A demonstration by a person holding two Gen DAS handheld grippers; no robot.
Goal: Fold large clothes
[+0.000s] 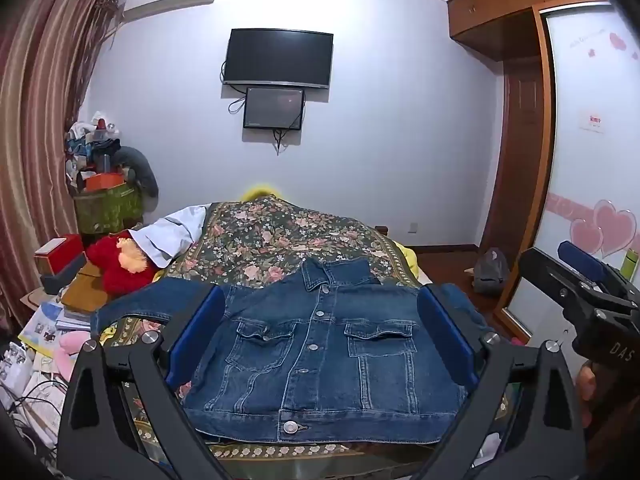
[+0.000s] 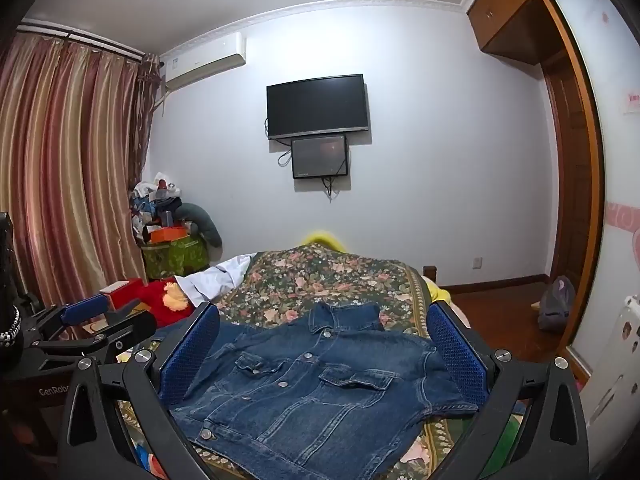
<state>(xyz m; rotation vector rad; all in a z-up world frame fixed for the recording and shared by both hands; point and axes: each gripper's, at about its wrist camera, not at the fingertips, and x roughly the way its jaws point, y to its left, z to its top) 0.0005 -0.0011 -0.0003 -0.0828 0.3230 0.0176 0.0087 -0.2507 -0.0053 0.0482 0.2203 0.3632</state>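
Note:
A dark blue denim jacket [image 1: 316,352] lies flat and buttoned, front up, collar toward the far wall, on the floral bedspread [image 1: 280,236]. One sleeve [image 1: 132,306] stretches out to the left. My left gripper [image 1: 322,300] hovers over the jacket's near hem, open wide, with no cloth between its blue pads [image 1: 200,332]. My right gripper [image 2: 324,312] is open too and sees the jacket [image 2: 316,392] from the right side, its pads clear of the cloth. Each gripper shows at the edge of the other's view: the right gripper [image 1: 560,268] with a hand behind it, the left gripper [image 2: 108,318].
A red plush toy [image 1: 120,264] and a white cloth [image 1: 172,232] lie at the bed's left side. Boxes, books and a piled green bin [image 1: 108,204] crowd the left by the curtain. A wardrobe [image 1: 520,160] and a bag [image 1: 490,272] on the floor stand at the right.

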